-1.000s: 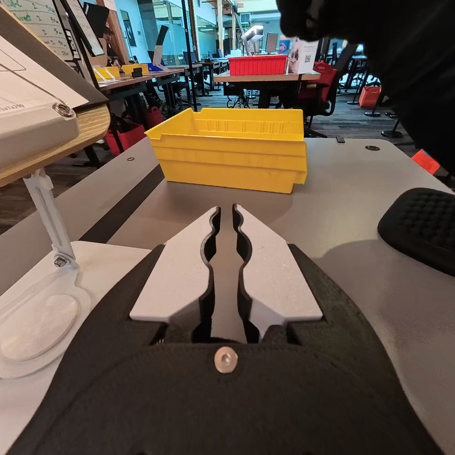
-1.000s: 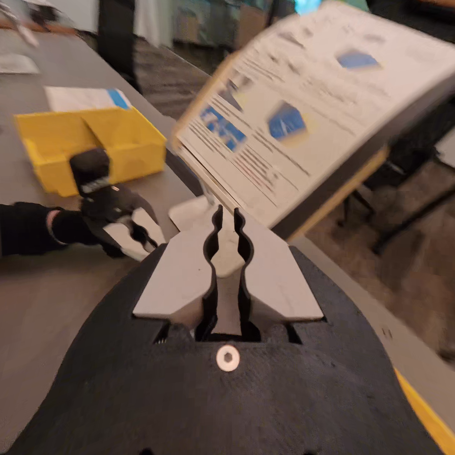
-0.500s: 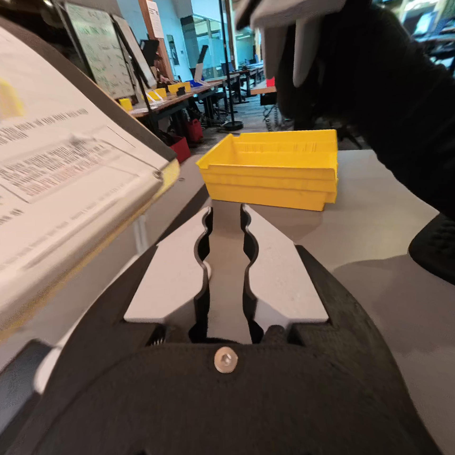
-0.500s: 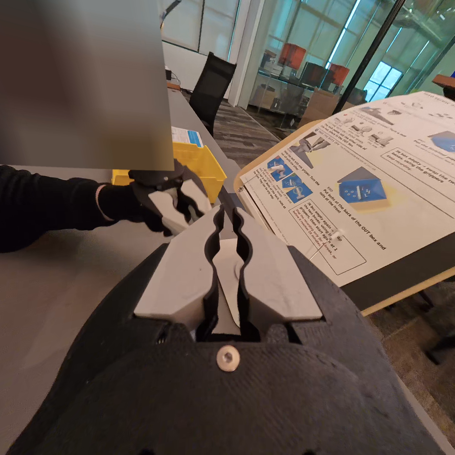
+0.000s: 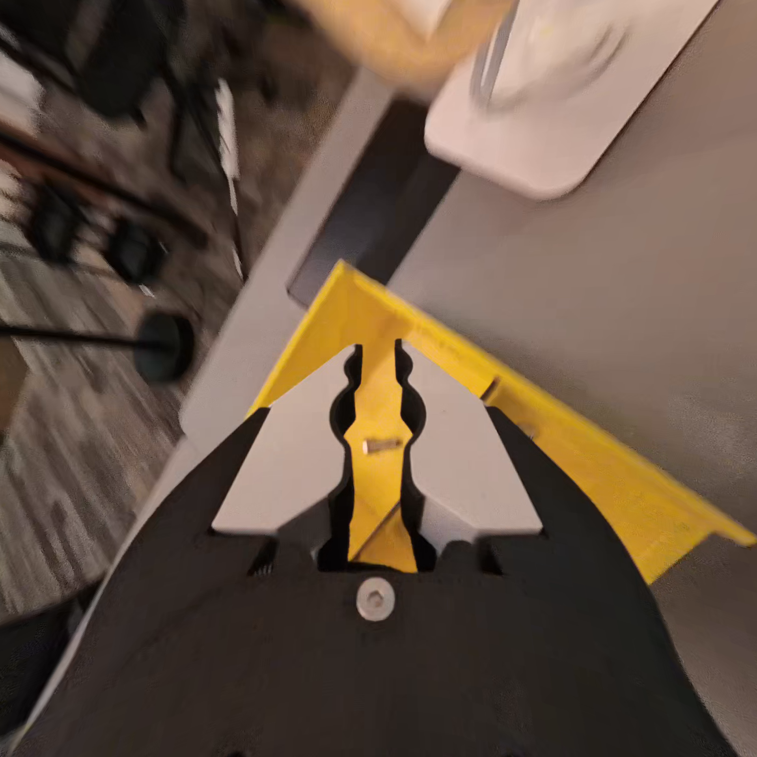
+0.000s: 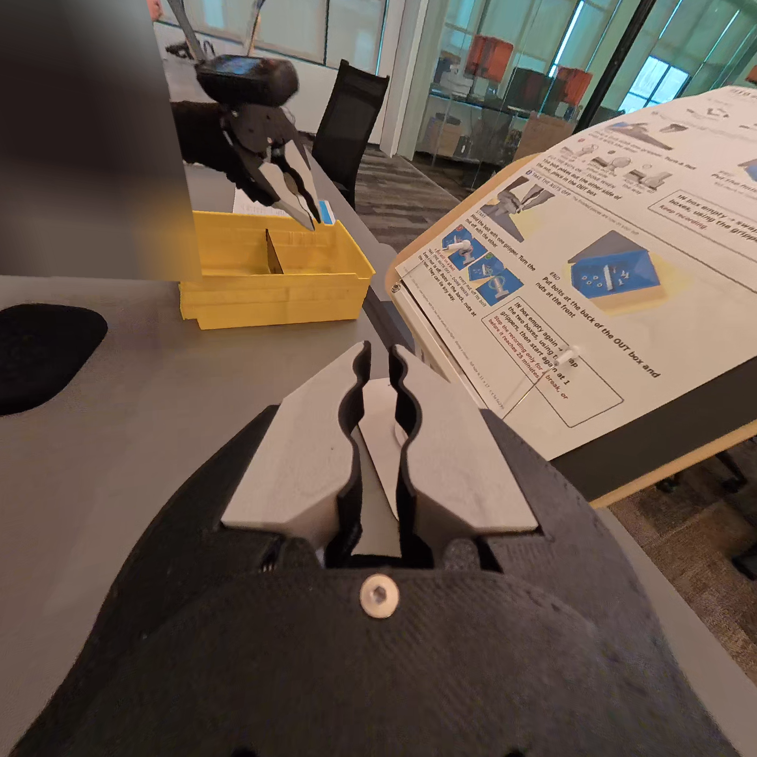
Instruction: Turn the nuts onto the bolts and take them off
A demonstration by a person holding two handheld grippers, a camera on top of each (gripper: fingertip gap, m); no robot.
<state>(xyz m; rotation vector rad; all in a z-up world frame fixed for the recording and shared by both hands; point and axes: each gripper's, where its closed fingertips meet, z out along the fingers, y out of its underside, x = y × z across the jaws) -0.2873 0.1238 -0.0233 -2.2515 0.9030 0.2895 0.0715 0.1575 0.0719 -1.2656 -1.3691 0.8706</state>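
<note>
In the left wrist view, my left gripper point(image 5: 377, 348) points down into a yellow bin point(image 5: 573, 471), its jaws a little apart and empty. A small silver bolt point(image 5: 381, 445) lies on the bin floor, seen through the gap between the fingers. The right wrist view shows the left gripper point(image 6: 313, 225) hovering over the far compartment of the same bin point(image 6: 278, 299), which has a dark divider point(image 6: 272, 256). My right gripper point(image 6: 379, 352) is low over the grey table, nearly closed and empty, well short of the bin. No nuts are visible.
A slanted instruction board point(image 6: 594, 286) on a white stand base point(image 5: 532, 123) stands right of the bin. A black pad point(image 6: 41, 352) lies on the table to the left. The table edge point(image 5: 245, 327) runs beside the bin, with floor beyond. The gap from one gripper's tips to the other's is roughly 35 centimeters.
My left gripper rose from the table in front of the bin and tilted down over its far compartment. My right gripper swung to face the bin and board, then steadied.
</note>
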